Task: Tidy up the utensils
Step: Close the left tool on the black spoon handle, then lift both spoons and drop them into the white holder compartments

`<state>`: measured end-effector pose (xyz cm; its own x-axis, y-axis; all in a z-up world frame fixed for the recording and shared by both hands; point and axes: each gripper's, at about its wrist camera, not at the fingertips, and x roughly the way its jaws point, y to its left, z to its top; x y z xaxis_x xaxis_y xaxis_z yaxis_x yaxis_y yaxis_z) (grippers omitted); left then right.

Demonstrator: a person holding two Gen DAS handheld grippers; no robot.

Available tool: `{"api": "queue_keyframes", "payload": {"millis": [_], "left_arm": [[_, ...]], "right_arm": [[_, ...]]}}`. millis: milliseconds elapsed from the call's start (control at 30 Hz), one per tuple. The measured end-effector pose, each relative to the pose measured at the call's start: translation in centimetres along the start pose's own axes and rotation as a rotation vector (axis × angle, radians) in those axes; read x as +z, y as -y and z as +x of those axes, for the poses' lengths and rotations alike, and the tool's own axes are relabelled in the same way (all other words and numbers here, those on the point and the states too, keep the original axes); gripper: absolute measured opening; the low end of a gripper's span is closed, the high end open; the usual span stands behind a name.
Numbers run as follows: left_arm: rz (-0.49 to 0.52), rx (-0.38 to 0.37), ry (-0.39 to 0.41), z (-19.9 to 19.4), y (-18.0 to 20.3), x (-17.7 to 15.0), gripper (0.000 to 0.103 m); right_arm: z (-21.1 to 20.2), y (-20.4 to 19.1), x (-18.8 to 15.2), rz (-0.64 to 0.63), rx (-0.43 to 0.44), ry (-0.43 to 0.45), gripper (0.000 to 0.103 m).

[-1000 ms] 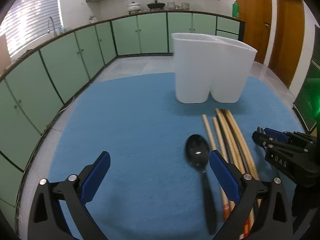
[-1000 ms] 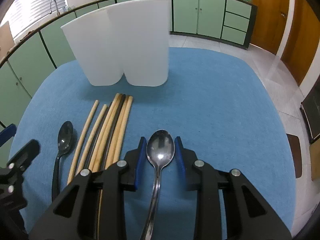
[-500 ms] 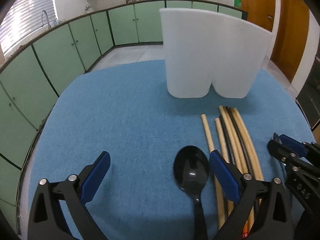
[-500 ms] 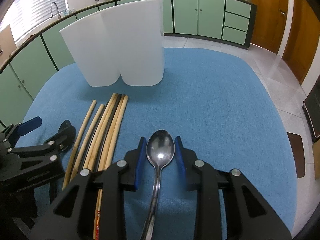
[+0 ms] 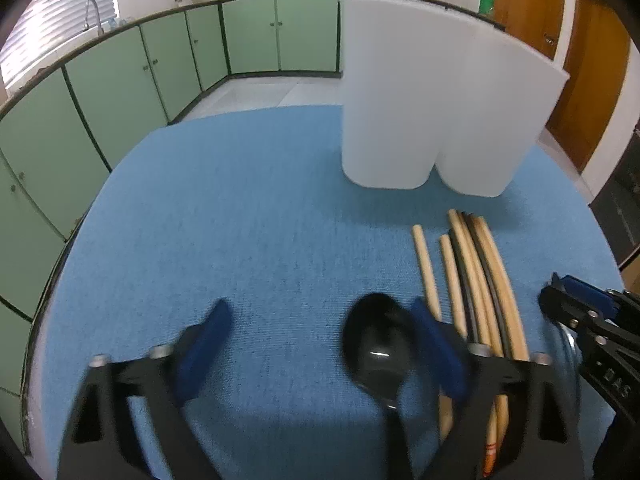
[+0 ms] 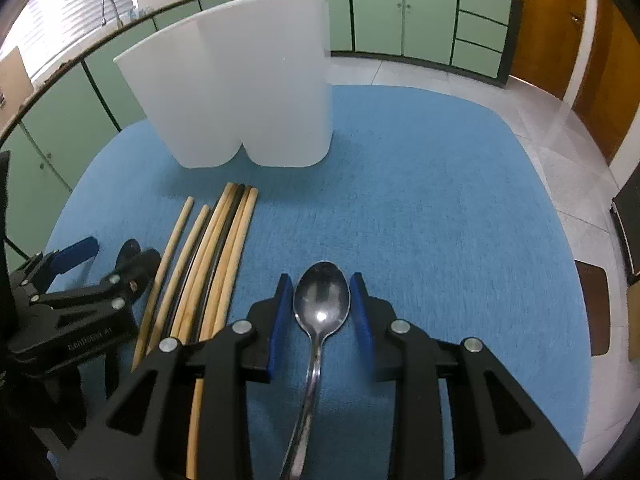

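A white two-compartment utensil holder point(image 5: 436, 104) point(image 6: 244, 92) stands at the far side of the blue mat. Several wooden chopsticks point(image 5: 476, 280) point(image 6: 216, 264) lie side by side in front of it. A black spoon point(image 5: 376, 348) lies just inside the right finger of my open left gripper point(image 5: 320, 344); its bowl also shows in the right wrist view point(image 6: 129, 252). My right gripper point(image 6: 320, 312) is shut on a silver spoon point(image 6: 320, 312), gripped by the handle with the bowl between the blue pads.
The blue mat point(image 5: 240, 240) point(image 6: 440, 220) covers a round table. Green kitchen cabinets point(image 5: 120, 92) run behind it, with wooden doors point(image 5: 580, 60) at the right. The right gripper shows in the left wrist view point(image 5: 592, 336), beside the chopsticks.
My left gripper has moved forward and lower over the black spoon, its fingers narrowing a little. My right gripper stays shut on the silver spoon, nearly still.
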<state>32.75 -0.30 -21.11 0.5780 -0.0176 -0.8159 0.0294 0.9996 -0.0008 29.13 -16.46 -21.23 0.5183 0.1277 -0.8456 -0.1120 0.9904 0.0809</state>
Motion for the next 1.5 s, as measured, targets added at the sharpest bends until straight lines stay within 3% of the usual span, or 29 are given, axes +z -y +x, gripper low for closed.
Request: {"api": "queue_keyframes", "payload": {"millis": [33, 100, 133, 267, 367, 533, 767, 867, 1033, 1233, 1500], "left_arm": [[-0.001, -0.016, 0.001, -0.1, -0.1, 0.1, 0.065], [-0.007, -0.048, 0.007, -0.2, -0.3, 0.3, 0.037], [-0.011, -0.068, 0.010, -0.4, -0.8, 0.2, 0.036], [-0.031, -0.146, 0.053, -1.3, -1.5, 0.3, 0.035], [-0.017, -0.184, 0.190, -4.3, -1.7, -0.2, 0.035], [0.032, -0.170, 0.407, -9.1, -1.6, -0.5, 0.035], [0.048, -0.166, 0.575, -13.6, -1.3, 0.3, 0.035], [0.054, -0.167, 0.639, -14.9, -0.7, 1.7, 0.035], [0.035, -0.172, 0.758, -15.6, -0.4, 8.1, 0.035], [0.035, -0.139, 0.810, -12.9, 0.8, 14.4, 0.035], [0.056, -0.087, 0.757, -6.8, 2.1, 16.6, 0.035]], "right_arm": [[0.0, 0.1, 0.1, 0.004, 0.006, -0.004, 0.028], [-0.3, 0.5, 0.2, 0.018, 0.017, -0.001, 0.028], [-0.6, 0.6, 0.2, 0.022, 0.020, 0.009, 0.028], [-2.6, 0.9, -0.2, 0.004, 0.025, 0.101, 0.028], [-4.6, 1.0, -0.6, -0.014, 0.025, 0.195, 0.028], [-7.8, 1.4, -0.3, -0.007, 0.075, 0.327, 0.027], [-11.7, 2.1, 2.1, 0.001, 0.112, 0.483, 0.027], [-13.3, 2.6, 5.1, -0.012, 0.125, 0.548, 0.027], [-14.9, 3.8, 10.5, -0.014, 0.126, 0.654, 0.027], [-13.4, 5.3, 16.7, 0.024, 0.111, 0.704, 0.027], [-8.4, 5.3, 19.4, 0.016, 0.047, 0.681, 0.027]]}}
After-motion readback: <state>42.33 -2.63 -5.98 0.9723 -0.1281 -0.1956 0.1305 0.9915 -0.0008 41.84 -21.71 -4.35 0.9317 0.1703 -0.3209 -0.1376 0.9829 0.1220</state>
